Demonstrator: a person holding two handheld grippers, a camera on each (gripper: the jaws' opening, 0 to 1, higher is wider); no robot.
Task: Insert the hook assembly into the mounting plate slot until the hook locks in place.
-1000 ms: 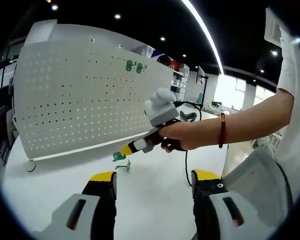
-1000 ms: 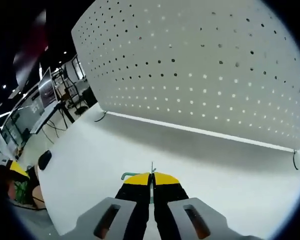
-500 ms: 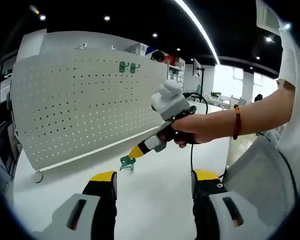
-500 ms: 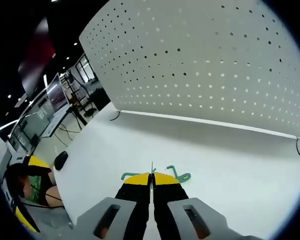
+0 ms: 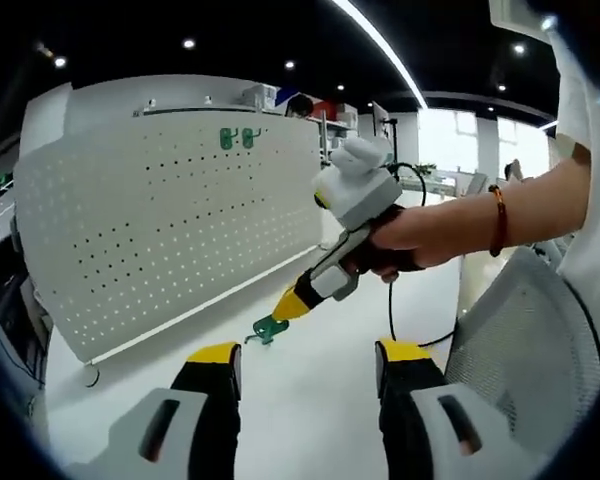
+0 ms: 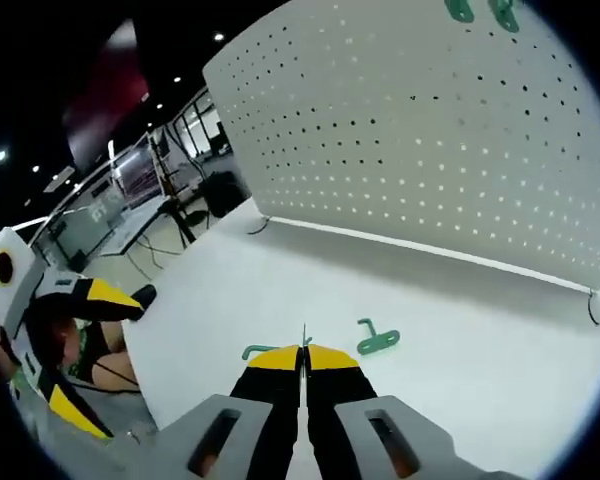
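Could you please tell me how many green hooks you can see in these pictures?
4: two hooks already on the pegboard near its top edge, one loose hook on the table, and one held hook in the right gripper. Others may be hidden.

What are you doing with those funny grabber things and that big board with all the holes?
A person holds a gripper in each hand. The right gripper is shut on a small green hook, held up over the white table in front of the pegboard. Another green hook lies on the table, and two more already hang near the board's top. The left gripper is open and holds nothing.
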